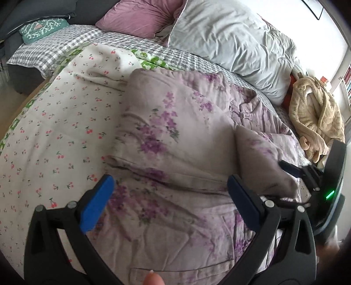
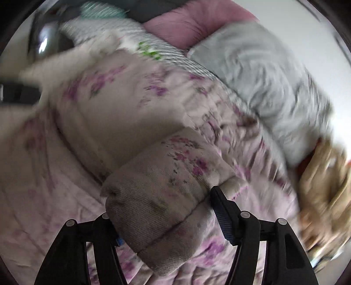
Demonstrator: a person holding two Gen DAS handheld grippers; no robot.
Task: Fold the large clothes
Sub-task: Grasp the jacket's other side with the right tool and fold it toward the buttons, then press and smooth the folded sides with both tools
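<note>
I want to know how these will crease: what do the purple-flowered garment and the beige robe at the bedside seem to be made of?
The flowered garment looks like soft, matte brushed cotton or flannel; its sleeve shows a fine weave. The beige robe looks like thick plush fleece, with deep rounded folds. Both are guesses from the surface.

Bed with grey checked sheet carries everything. Cherry-print quilt, green-edged, spread over left part. Floral lilac garment lies partly on quilt, partly on sheet, one end folded over itself. At head: pink pillow, pale grey pillow beside it, teal cushion at far left corner. Beige robe heaped at right edge.
</note>
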